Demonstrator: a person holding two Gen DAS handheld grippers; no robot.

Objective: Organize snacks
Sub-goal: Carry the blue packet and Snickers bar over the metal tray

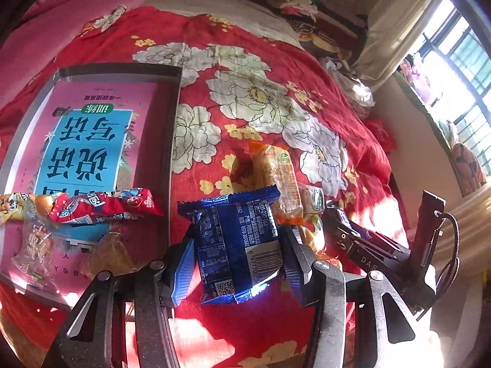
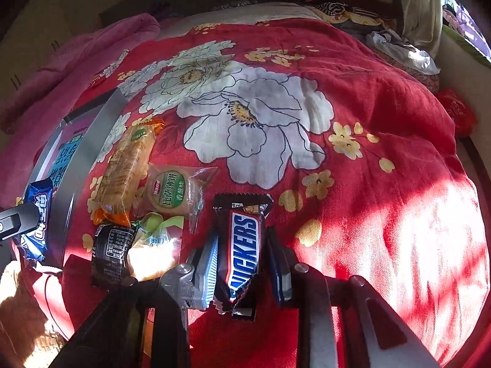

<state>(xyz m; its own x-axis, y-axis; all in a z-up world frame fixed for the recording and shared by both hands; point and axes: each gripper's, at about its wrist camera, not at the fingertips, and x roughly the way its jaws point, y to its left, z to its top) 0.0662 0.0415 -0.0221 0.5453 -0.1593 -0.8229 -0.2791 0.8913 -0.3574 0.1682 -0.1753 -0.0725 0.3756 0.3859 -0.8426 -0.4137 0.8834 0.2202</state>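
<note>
Right now your right gripper point(image 2: 242, 263) fingers clamp the Snickers bar point(image 2: 244, 245) lengthwise, pointing forward, while your left gripper point(image 1: 236, 263) fingers pinch the blue snack packet point(image 1: 236, 242) upright.

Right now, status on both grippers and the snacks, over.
Left gripper shut on blue snack pack. Right gripper shut on Snickers bar. Tray to the left holds a red packet; loose snacks on the bedspread between.
</note>
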